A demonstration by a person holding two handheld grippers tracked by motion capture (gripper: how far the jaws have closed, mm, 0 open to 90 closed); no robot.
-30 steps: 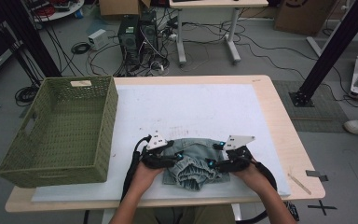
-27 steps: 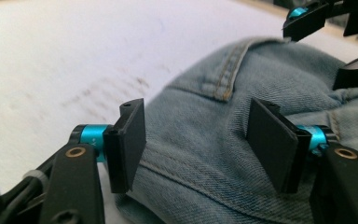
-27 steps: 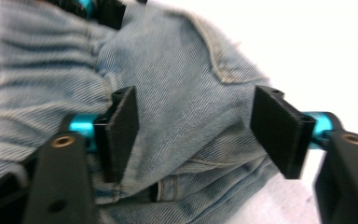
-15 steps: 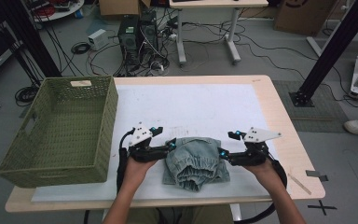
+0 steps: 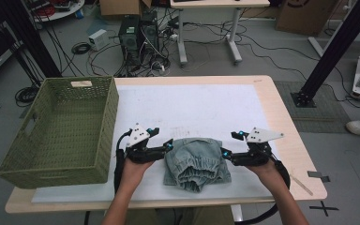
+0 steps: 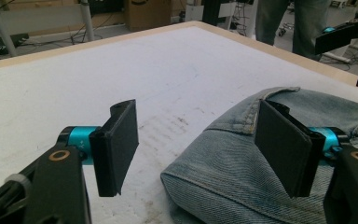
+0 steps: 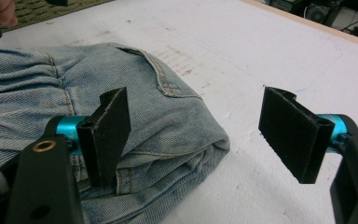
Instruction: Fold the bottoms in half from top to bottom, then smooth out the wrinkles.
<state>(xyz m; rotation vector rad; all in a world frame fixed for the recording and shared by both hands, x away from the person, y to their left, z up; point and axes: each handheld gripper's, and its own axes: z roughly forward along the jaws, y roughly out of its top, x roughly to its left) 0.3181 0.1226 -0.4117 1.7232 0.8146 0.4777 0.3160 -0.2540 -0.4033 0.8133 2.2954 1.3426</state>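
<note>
While the folded denim jeans (image 5: 197, 162) lie on the white tabletop (image 5: 201, 110), the left tongs (image 5: 168, 146) and right tongs (image 5: 224, 153) flank them. Both tongs' jaws have just been opening and stand apart, gripping nothing.

A robotics or engineering lab: beyond the light wooden surface (image 5: 288, 154) topped with a white sheet, black tower computers (image 5: 138, 35) stand on a grey carpeted floor among tangles of black cables (image 5: 93, 51). A white-legged metal desk (image 5: 206, 33), brown cardboard boxes (image 5: 304, 14) and slanting black metal frame struts (image 5: 335, 47) fill the background. The clutter of wiring and rig hardware marks a test space rather than a home or office.
</note>
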